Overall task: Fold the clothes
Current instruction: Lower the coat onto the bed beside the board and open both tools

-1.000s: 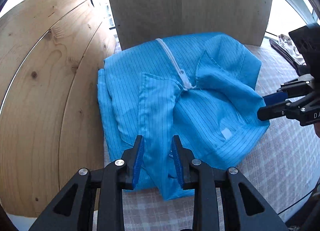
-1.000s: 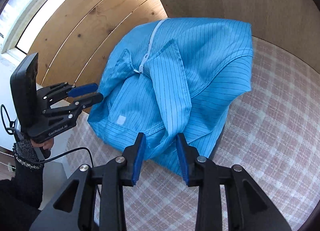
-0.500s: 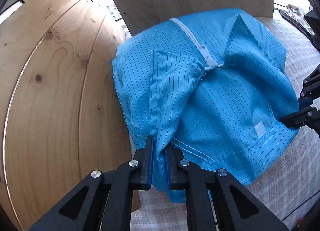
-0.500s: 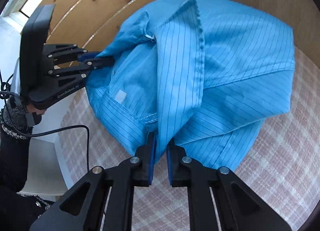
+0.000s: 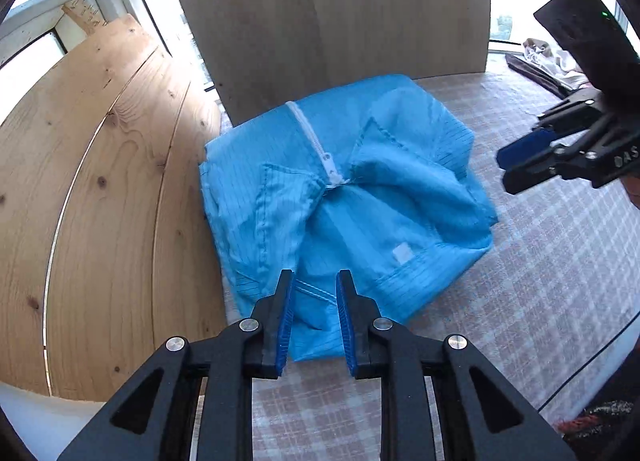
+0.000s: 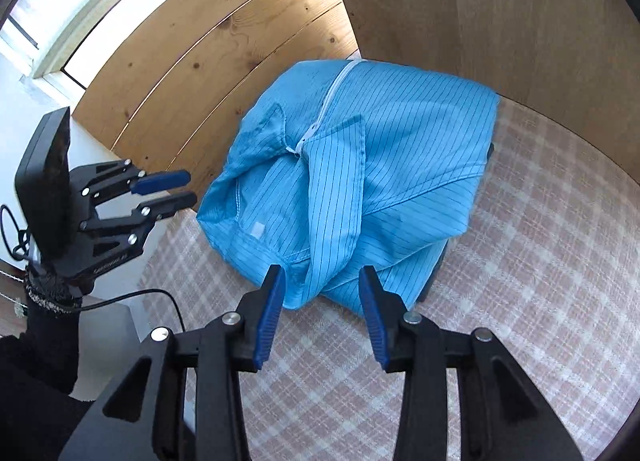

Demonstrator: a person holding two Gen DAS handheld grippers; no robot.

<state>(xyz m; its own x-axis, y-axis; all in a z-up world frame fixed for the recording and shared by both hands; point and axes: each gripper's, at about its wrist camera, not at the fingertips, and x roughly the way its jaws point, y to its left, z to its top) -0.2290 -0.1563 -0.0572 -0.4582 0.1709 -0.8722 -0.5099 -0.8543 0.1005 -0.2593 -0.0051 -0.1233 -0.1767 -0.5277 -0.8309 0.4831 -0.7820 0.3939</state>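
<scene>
You're holding your left tool (image 5: 314, 323) and right tool (image 6: 322, 315) open and empty at the near edge of the blue jacket (image 5: 340, 197), which is sitting bunched on the checked desk (image 6: 540, 261). The loose collar flaps are looking ready to spring apart.

One garment (image 5: 344, 197), two grippers (image 5: 314, 325)

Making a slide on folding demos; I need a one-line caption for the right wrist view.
Open right gripper before a folded blue zip garment on a checked cloth, open left gripper alongside.
</scene>
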